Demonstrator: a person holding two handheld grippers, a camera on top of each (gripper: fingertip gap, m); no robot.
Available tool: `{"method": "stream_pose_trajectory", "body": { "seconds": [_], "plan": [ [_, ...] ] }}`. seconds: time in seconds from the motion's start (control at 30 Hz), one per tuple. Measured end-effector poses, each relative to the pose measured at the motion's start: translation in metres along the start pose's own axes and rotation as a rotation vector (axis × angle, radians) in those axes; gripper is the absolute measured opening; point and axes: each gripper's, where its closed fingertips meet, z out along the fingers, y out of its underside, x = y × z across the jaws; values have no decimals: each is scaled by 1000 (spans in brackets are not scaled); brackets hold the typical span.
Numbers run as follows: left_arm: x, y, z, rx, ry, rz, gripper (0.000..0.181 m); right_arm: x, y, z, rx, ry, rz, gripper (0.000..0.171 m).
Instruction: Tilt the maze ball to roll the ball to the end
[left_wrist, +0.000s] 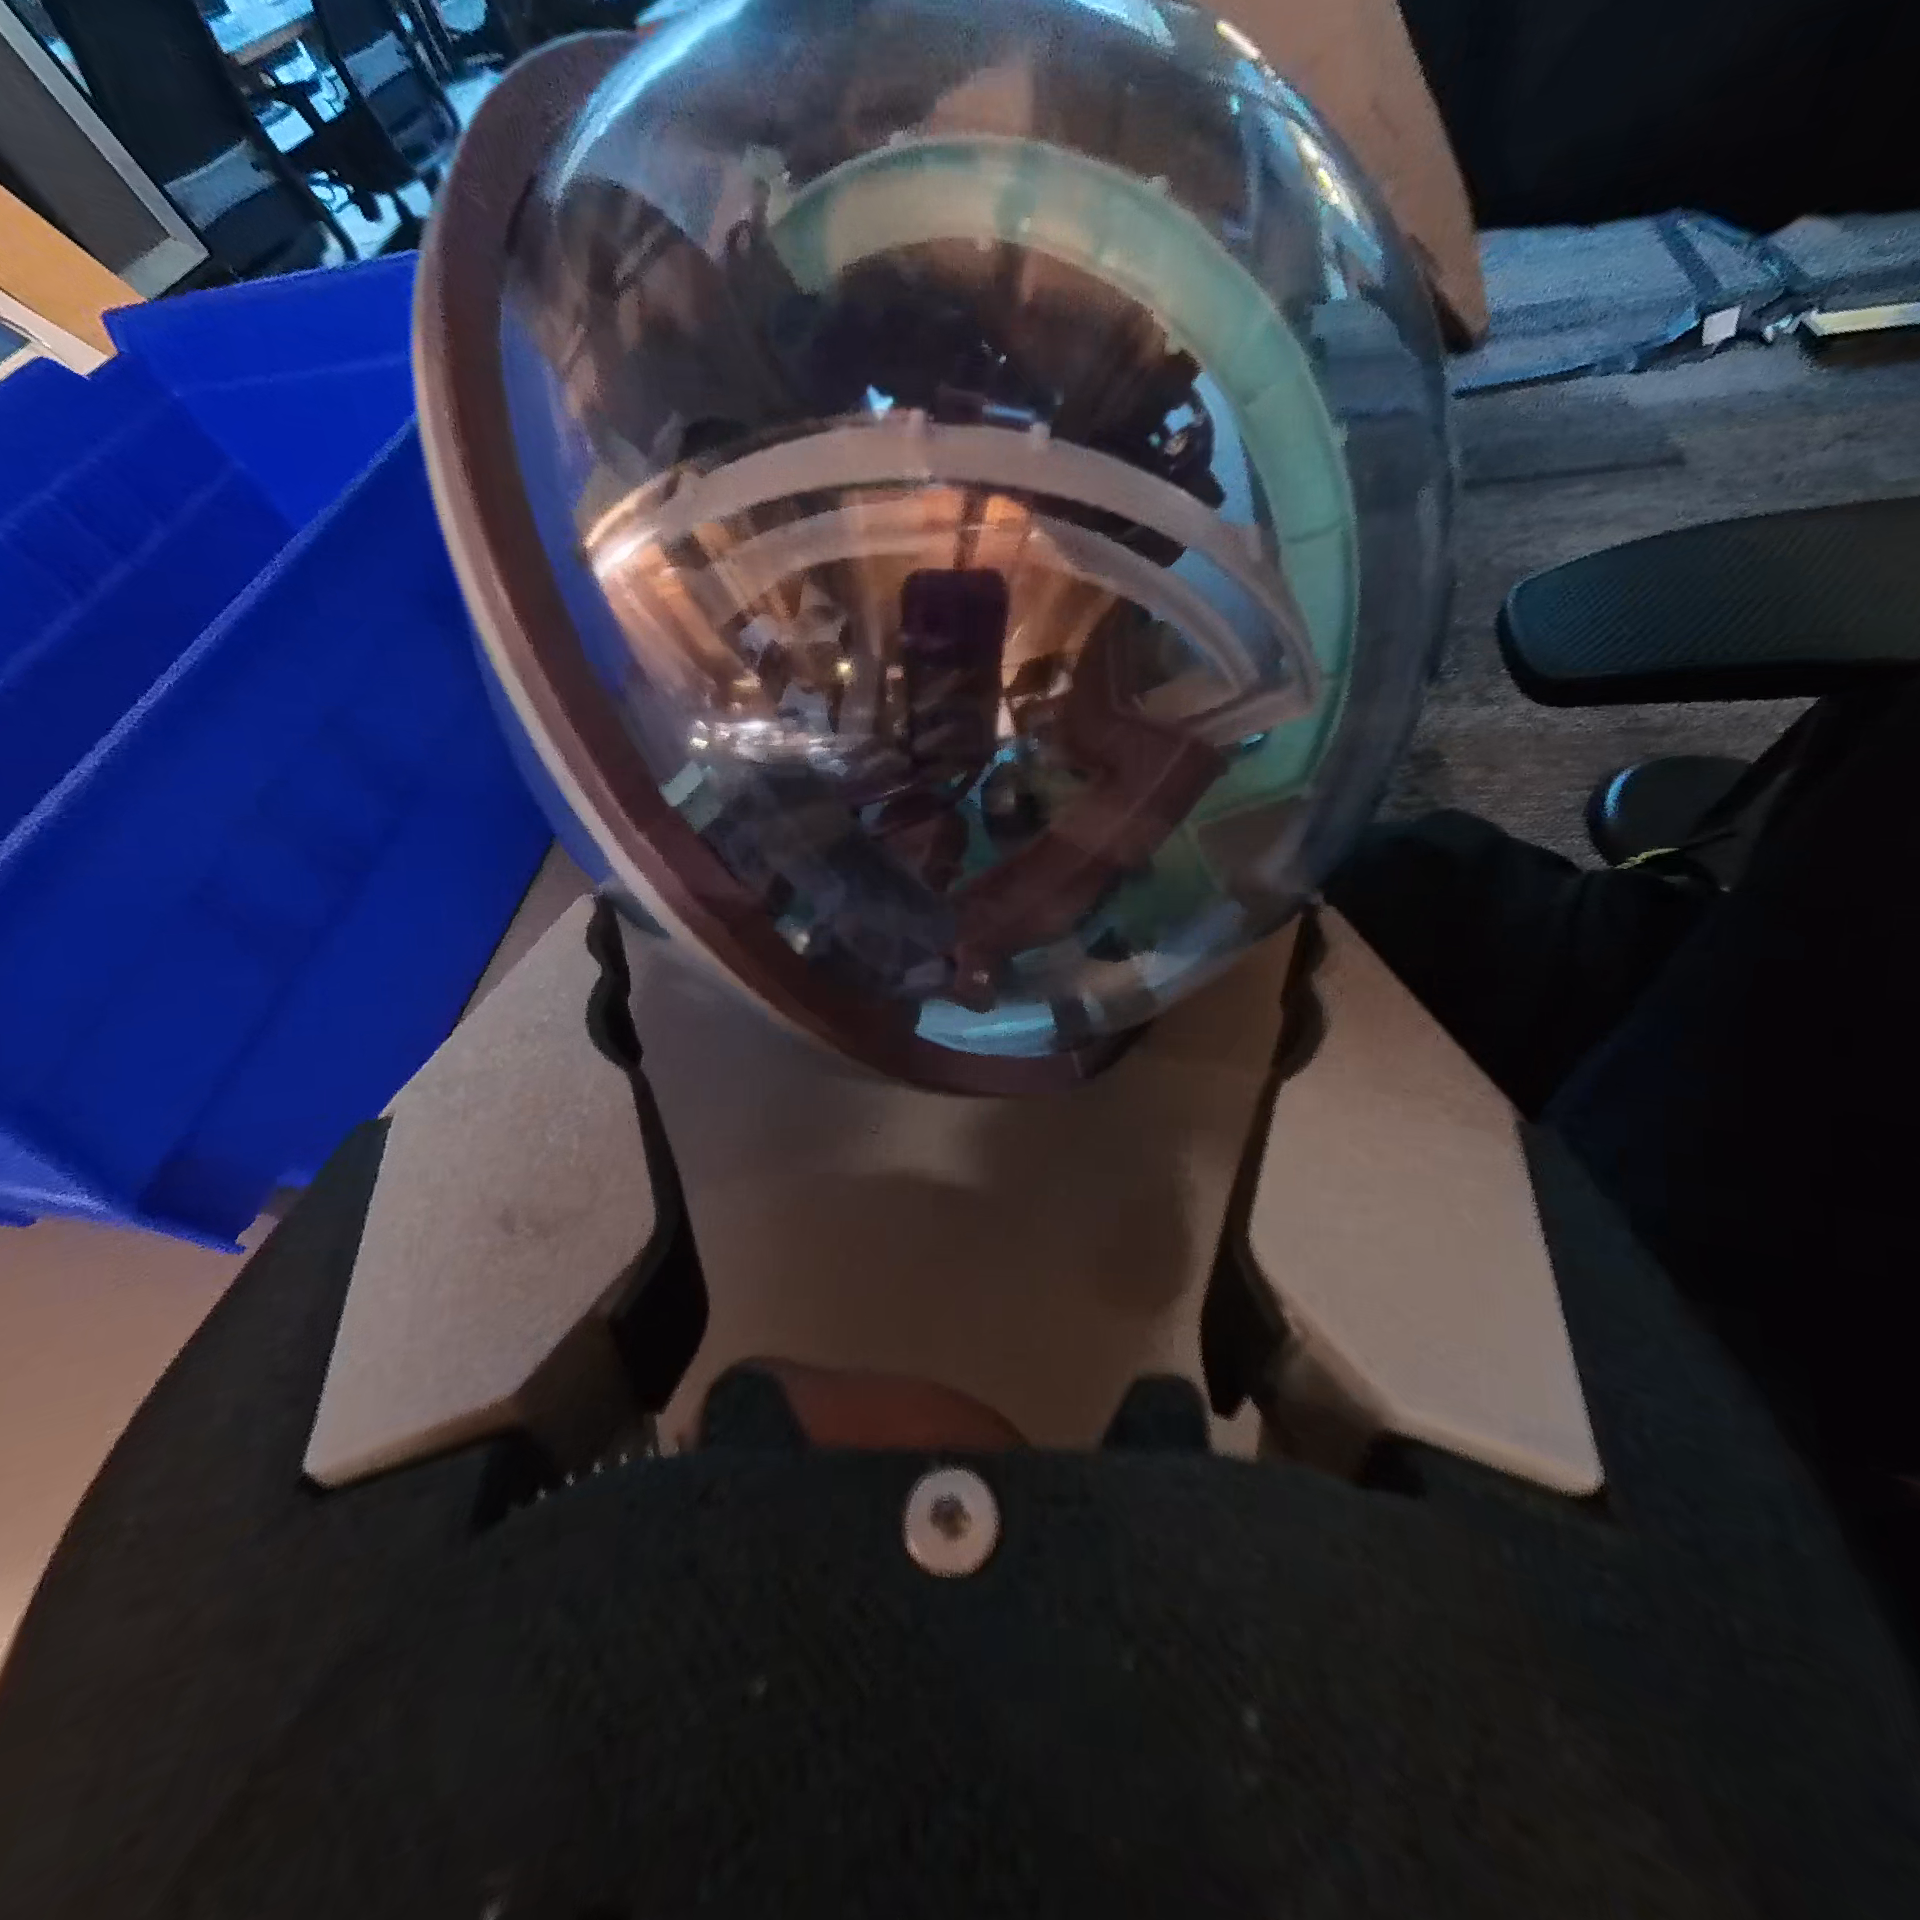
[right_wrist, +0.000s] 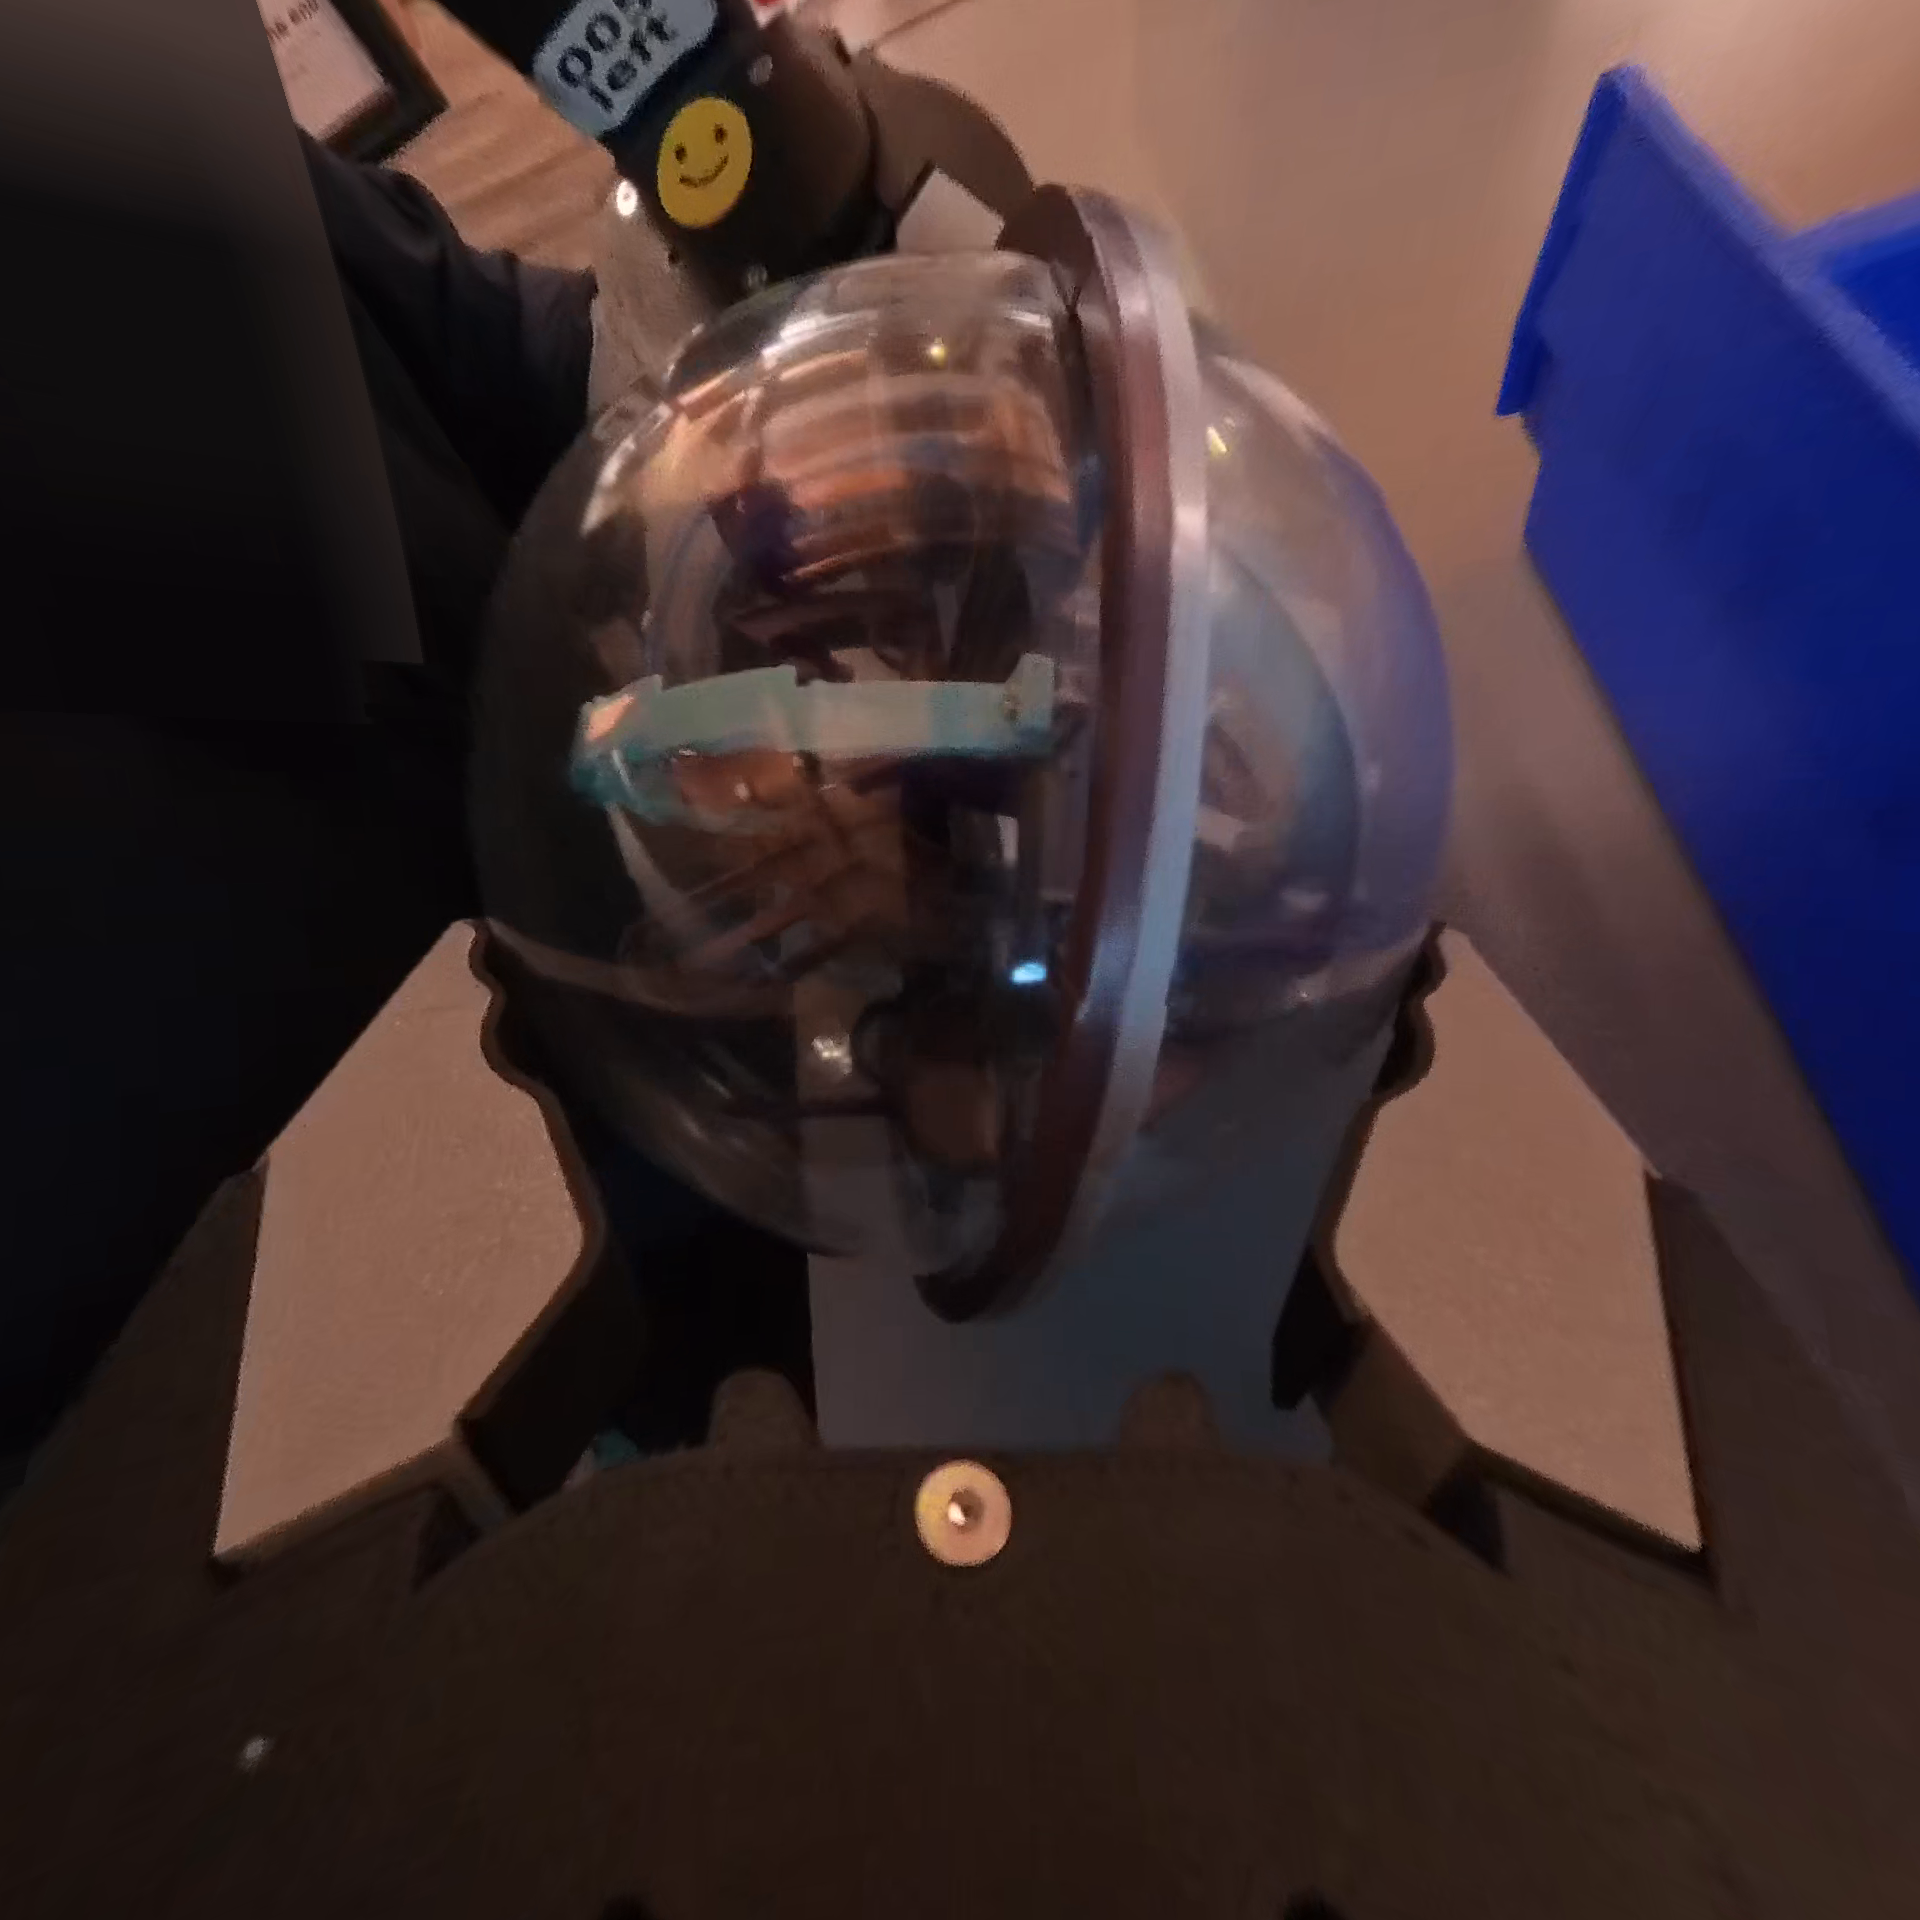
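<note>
Clear plastic maze ball (left_wrist: 935, 582) sits raised above the desk (left_wrist: 499, 1174), clamped between both claws, left claw (left_wrist: 951, 935) and right claw (right_wrist: 956, 966), beside a blue bin (left_wrist: 208, 727).

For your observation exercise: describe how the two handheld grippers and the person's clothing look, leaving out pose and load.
Both the left gripper and right gripper are matte black, with wide bodies, a silver screw at centre and slim notched fingers. In the right wrist view, the left one carries a yellow smiley sticker and a pale label. The sleeve is dark.
</note>
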Motion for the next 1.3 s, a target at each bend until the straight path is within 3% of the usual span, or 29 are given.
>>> {"method": "stream_pose_trajectory", "body": {
  "seconds": [0.27, 0.6, 0.87, 1.3],
  "plan": [
    [0, -1, -1, 15, 4, -22, 123, 0, 2, 1, 4, -42, 59, 158],
    [-2, 1, -1, -1, -23, 15, 123, -8, 21, 2, -142, -68, 238, 158],
    [-11, 3, -2, -4, -52, -16, 125, 4, 6, 9, 83, -87, 238, 158],
    [-25, -7, -4, 51, -220, 185, 128, 9, -21, 2, 278, 80, -19, 158]
  ]
}}
